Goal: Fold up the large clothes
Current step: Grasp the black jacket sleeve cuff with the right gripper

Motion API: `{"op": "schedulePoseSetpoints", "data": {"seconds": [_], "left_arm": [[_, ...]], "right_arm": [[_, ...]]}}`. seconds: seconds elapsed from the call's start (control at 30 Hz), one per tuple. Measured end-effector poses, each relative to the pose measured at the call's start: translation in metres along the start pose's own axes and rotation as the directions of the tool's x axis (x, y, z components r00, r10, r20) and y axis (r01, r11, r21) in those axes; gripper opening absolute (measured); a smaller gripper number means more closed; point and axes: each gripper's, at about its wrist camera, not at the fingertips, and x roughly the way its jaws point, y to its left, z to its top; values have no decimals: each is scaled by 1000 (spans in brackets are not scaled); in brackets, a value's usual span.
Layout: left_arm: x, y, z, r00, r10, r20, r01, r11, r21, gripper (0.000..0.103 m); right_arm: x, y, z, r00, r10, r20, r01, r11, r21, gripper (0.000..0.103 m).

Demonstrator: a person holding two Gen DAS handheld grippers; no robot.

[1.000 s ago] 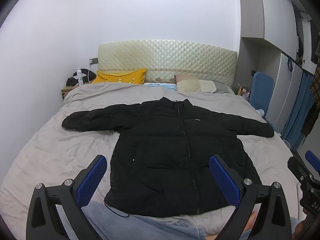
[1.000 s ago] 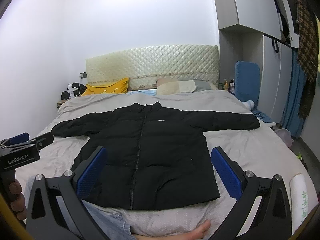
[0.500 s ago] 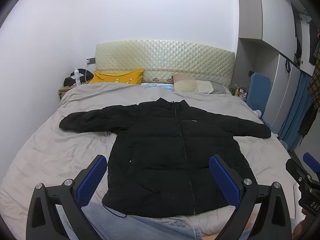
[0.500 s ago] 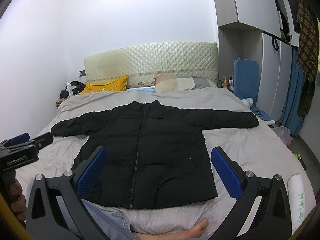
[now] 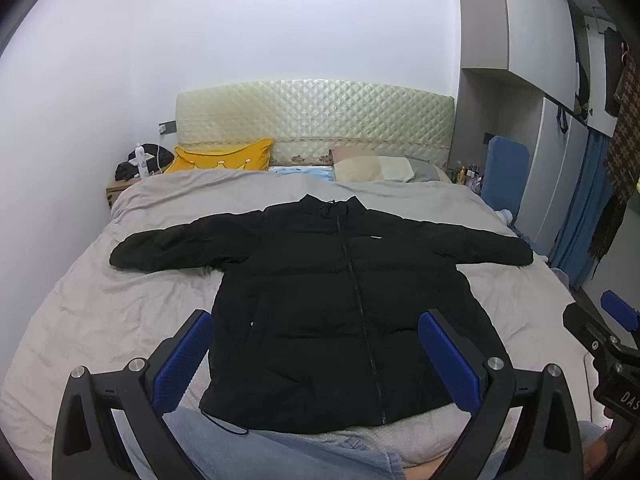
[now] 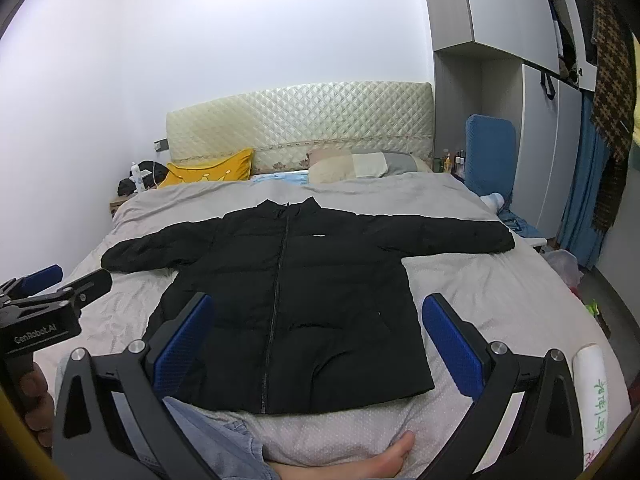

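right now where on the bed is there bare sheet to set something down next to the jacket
Bare grey sheet lies below the jacket's left sleeve, beside the body. Another patch sits under the right sleeve, toward the bed's right edge. A strip runs between collar and pillows. The foot is crowded: hem, jeans and a bare foot. Both tongs hover open.

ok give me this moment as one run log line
stage: pre-fold | black puffer jacket: flat on bed, zipped, sleeves spread | left gripper: open, above hem, empty | right gripper: open, above hem, empty
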Motion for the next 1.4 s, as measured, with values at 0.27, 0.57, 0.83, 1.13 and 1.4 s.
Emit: {"op": "schedulePoseSetpoints", "data": {"seconds": [0.27, 0.57, 0.83, 1.13, 1.4], "left_arm": [[12, 0, 7, 998, -56, -25, 56, 998, -3, 103], [42, -2, 24, 997, -71, -42, 72, 997, 17, 103], [90, 1, 51, 997, -55, -50, 55, 999, -3, 103], [167, 12, 77, 999, -22, -37, 19, 998, -66, 103], [265, 22, 99, 1000, 6, 29, -4, 996, -89, 103]], "right_arm": [[2, 5, 6, 999, 11, 39, -10, 1000, -28, 103], [26, -12, 22, 998, 0, 55, 1, 1000, -24, 103], [84, -81, 53, 990, -75, 118, 73, 997, 23, 98], [195, -187, 65, 992, -118, 48, 108, 978, 180, 98], [354, -334, 36, 974, -208, -92, 228, 887, 402, 97]]}}
